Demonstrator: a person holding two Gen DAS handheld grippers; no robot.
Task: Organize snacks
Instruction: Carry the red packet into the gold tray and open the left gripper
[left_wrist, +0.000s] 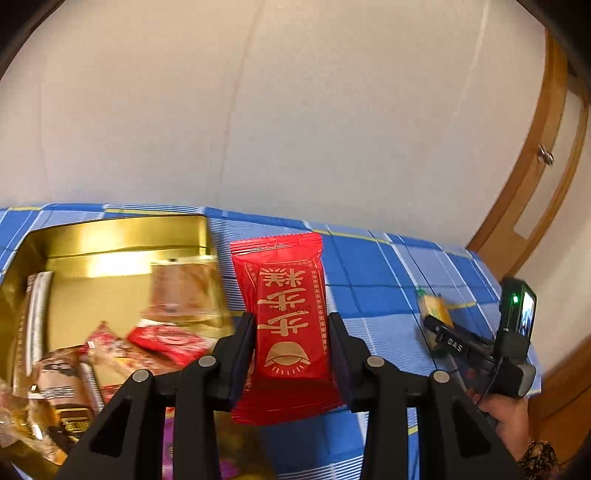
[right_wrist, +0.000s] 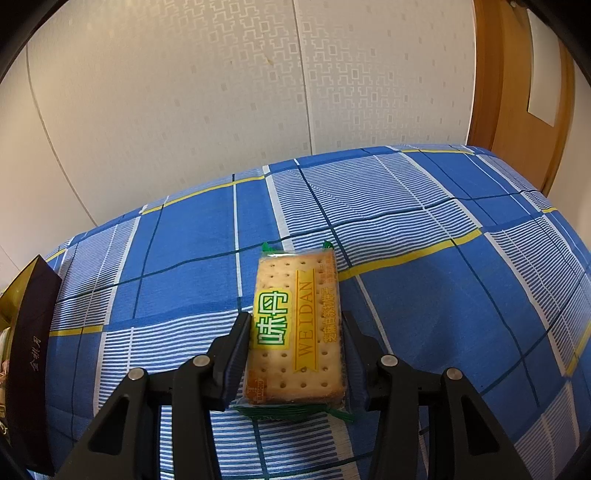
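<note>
Gold box (left_wrist: 110, 236): it sits at the left end of the blue checked cloth (left_wrist: 369, 295), close to the back edge by the wall. Its lid is off.
Snacks in the box (left_wrist: 162, 339): many small packs lie mixed up inside, some red, some brown, some silver. They are blurry, so the words on them cannot be read.
Left gripper (left_wrist: 291, 332): its two black fingers (left_wrist: 240, 343) squeeze the red snack pack (left_wrist: 288, 321) from both sides. The pack is up in the air, just right of the box and over the cloth. It stands on end with gold letters on it.
Right gripper (right_wrist: 295, 343): its fingers (right_wrist: 232, 350) press on the two long sides of the cracker pack (right_wrist: 295, 325). From the left camera this gripper is seen far to the right, near the right end of the cloth, with a hand (left_wrist: 506, 417) holding it.
Cracker pack: it has yellow and green print and see-through wrap. It is low, just at the cloth; I cannot tell if it touches.
Dark lid or box side (right_wrist: 29, 354): it shows at the far left of the right camera's view.
Wall (right_wrist: 184, 92): pale, behind the cloth.
Wooden door (right_wrist: 517, 74): at the far right.
</note>
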